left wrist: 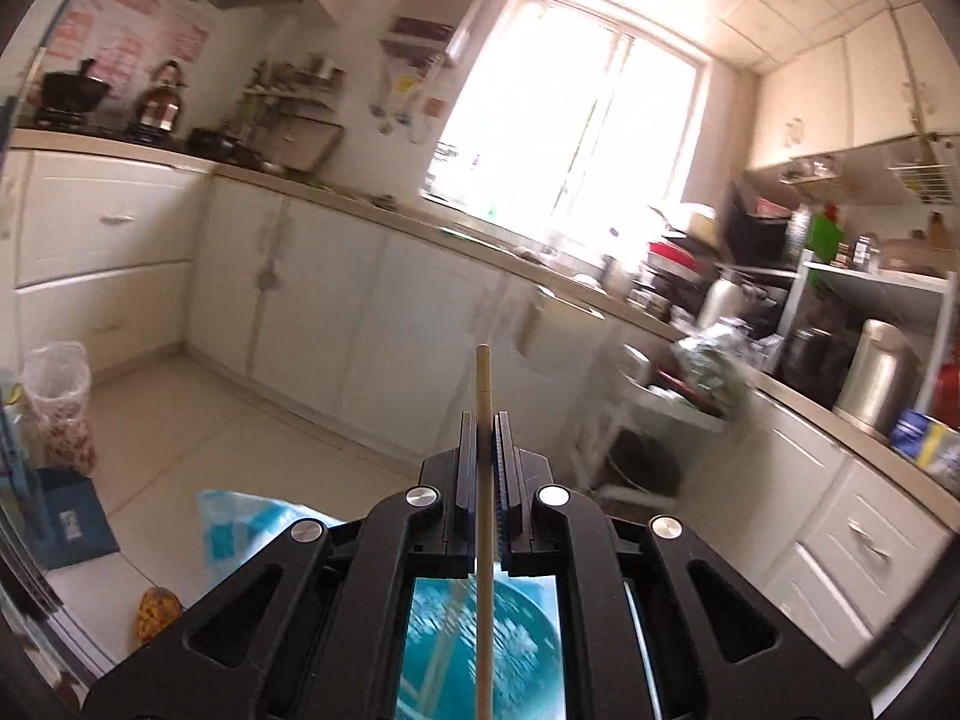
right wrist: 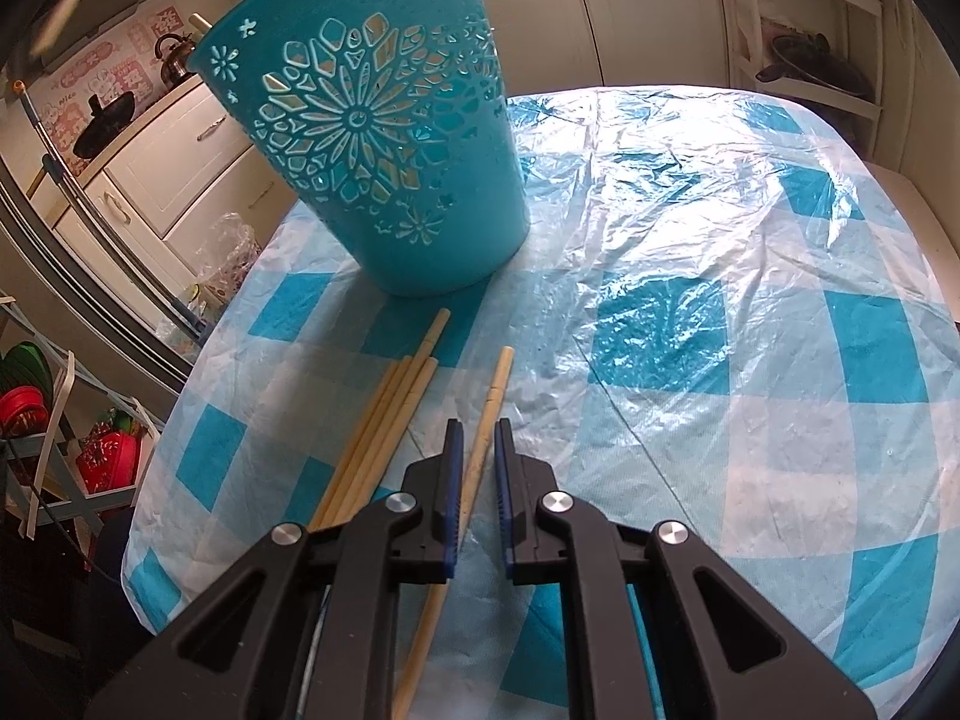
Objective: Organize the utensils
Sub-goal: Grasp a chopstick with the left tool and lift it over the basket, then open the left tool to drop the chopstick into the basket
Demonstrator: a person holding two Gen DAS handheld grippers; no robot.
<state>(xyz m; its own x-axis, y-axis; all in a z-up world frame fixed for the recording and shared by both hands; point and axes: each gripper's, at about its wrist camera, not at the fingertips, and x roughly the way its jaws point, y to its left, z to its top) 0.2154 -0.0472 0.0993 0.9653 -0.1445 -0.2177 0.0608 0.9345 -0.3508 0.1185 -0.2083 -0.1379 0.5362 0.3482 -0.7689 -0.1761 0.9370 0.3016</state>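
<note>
My left gripper (left wrist: 485, 420) is shut on a wooden chopstick (left wrist: 483, 396) and holds it upright, raised above the teal basket (left wrist: 480, 648), which shows blurred below between the gripper arms. In the right wrist view the teal cut-out basket (right wrist: 384, 138) stands on the checked table, with one chopstick end showing at its rim. My right gripper (right wrist: 478, 429) is open, low over the table, its jaws either side of a single chopstick (right wrist: 492, 402) lying there. Several more chopsticks (right wrist: 390, 414) lie in a bundle just left of it.
The table has a blue-and-white checked cloth under clear plastic (right wrist: 720, 312). White kitchen cabinets (left wrist: 312, 294) and a cluttered counter (left wrist: 690, 312) run behind, under a bright window. A rack with red and green bowls (right wrist: 36, 396) stands left of the table.
</note>
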